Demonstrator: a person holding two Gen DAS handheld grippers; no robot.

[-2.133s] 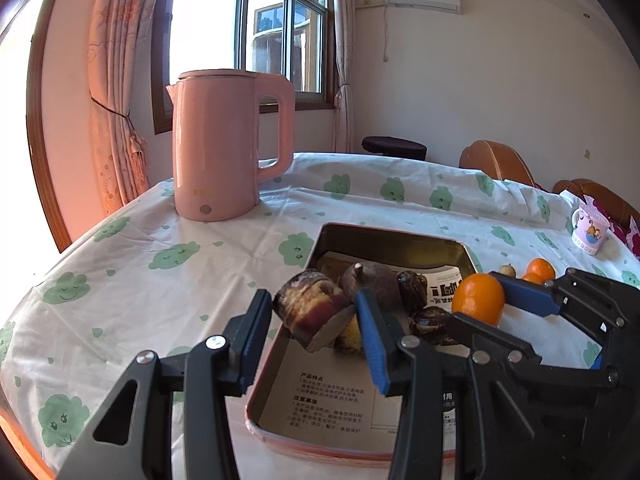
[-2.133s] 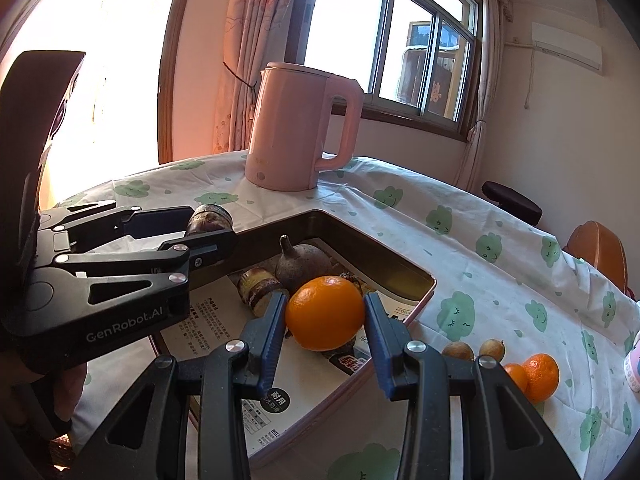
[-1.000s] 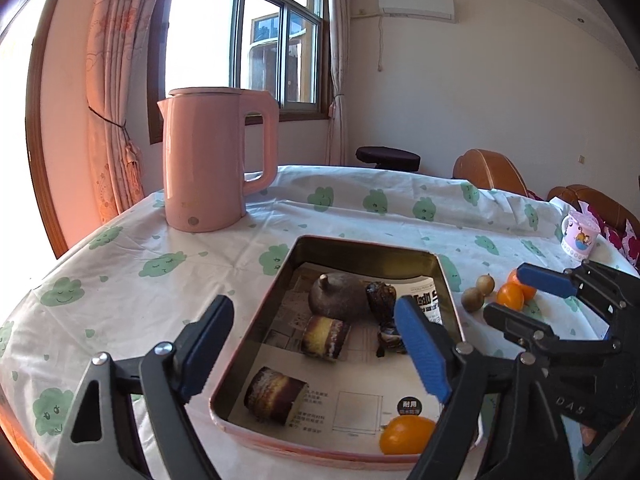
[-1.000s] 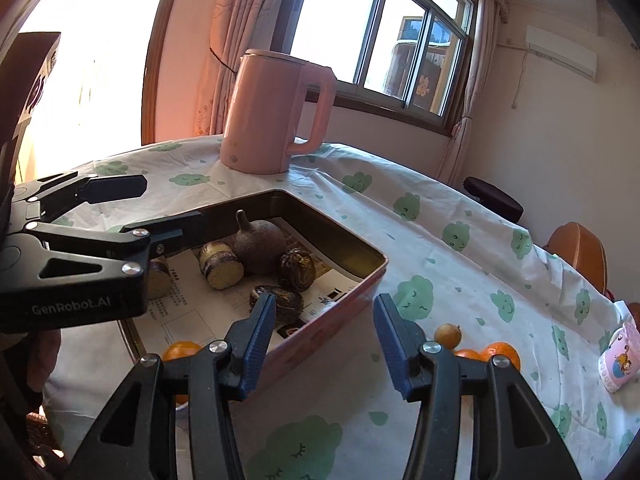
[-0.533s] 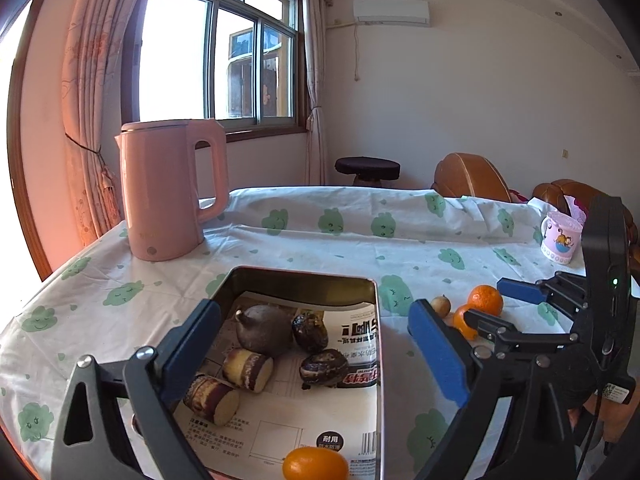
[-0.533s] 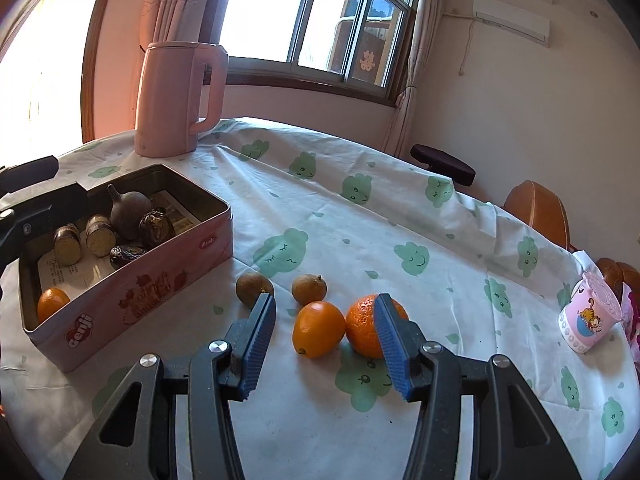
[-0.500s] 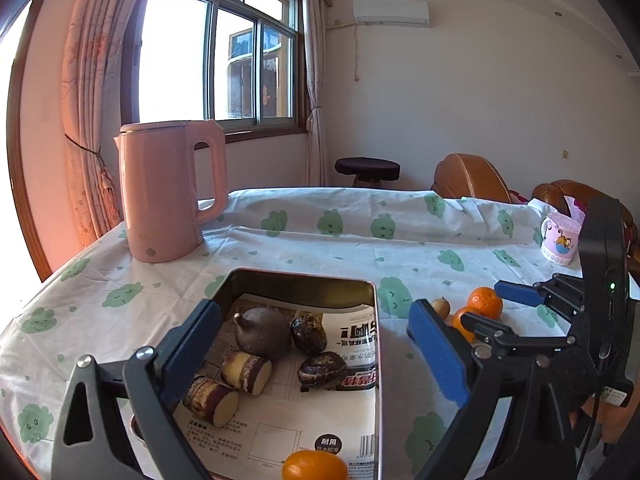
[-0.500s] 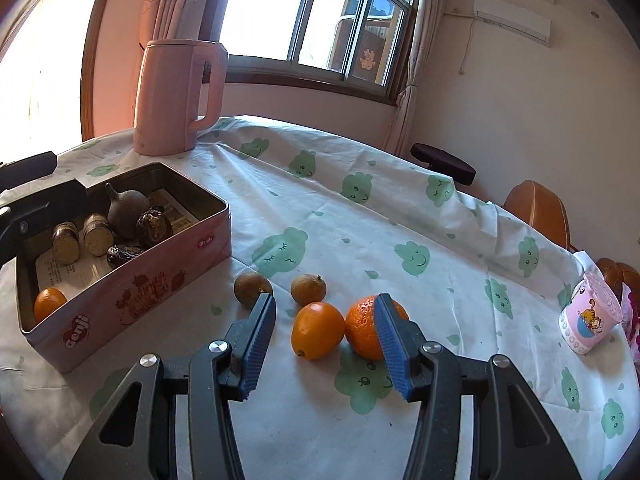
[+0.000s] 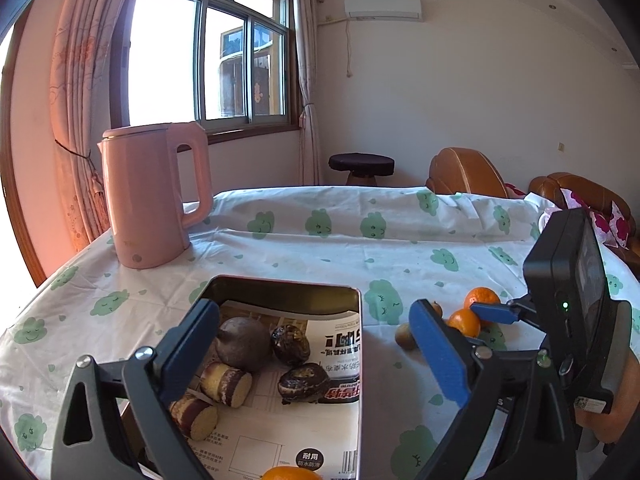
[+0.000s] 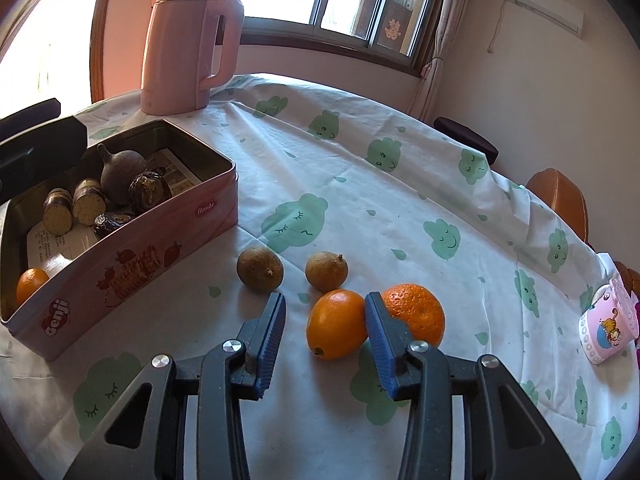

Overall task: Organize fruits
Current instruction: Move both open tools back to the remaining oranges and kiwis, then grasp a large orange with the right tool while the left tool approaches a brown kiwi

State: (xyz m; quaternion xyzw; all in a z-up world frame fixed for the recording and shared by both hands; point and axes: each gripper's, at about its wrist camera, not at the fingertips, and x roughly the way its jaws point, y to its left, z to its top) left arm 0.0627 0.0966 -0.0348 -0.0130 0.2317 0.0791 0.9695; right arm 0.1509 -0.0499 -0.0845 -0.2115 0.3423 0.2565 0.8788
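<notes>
Right gripper (image 10: pixel 325 320) is half open, jaws just been closing, smooth orange (image 10: pixel 337 324) between them but only the right pad touches it. Rough orange (image 10: pixel 416 312) sits hard behind that pad. Tin (image 10: pixel 132 264) is off to its left. Left gripper (image 9: pixel 316 356) hangs wide open, empty, above the tin. Risk: the closing pad nudges the fruit, so it rolls out; or the rough orange gets shoved away.

Clothed table (image 10: pixel 400 208) bears kettle (image 10: pixel 188 56), tin (image 10: pixel 132 256), fruits (image 10: pixel 338 324), mug (image 10: pixel 610 324).
</notes>
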